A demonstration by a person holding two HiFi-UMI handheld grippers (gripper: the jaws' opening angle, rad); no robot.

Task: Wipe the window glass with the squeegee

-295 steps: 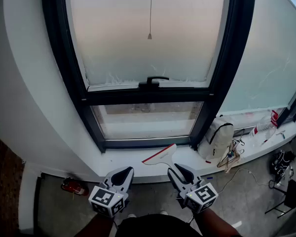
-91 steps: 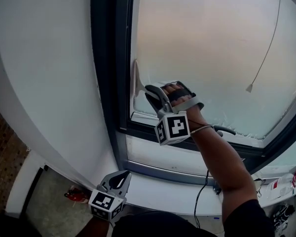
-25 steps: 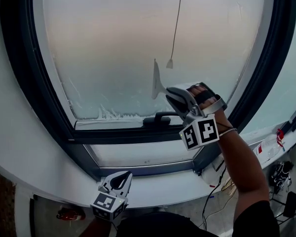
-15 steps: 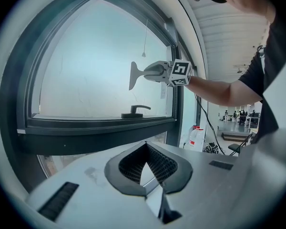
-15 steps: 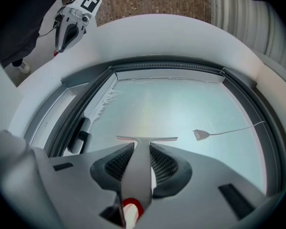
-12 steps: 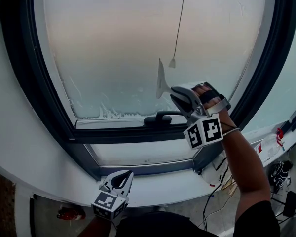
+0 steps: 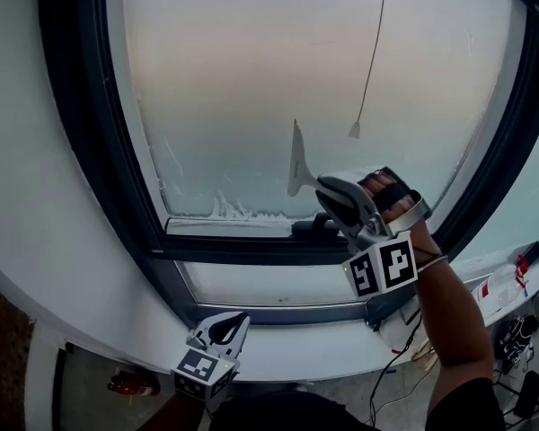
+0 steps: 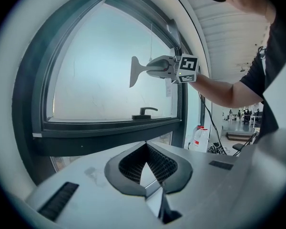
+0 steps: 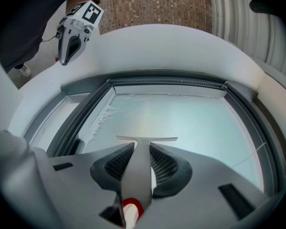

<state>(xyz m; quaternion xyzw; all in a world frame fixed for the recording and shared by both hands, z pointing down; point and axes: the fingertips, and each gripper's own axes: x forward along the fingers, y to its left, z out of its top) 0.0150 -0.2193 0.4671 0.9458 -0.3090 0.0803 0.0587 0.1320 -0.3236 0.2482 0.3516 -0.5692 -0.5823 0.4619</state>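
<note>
The left gripper [image 7: 238,320] hangs low, well below the window handle [image 7: 310,227], its fingers pressed together on nothing. Higher up, the right gripper [image 7: 322,185] pinches the squeegee [image 7: 296,160] by its stem. The blade stands upright against the window glass [image 7: 251,88], just above the handle.

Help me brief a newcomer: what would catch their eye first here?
The squeegee, clamped in the right gripper, holds its blade upright at the hazy glass, centre of the head view. The left gripper hangs shut and empty low down, by the sill. White streaks line the glass's bottom edge.
</note>
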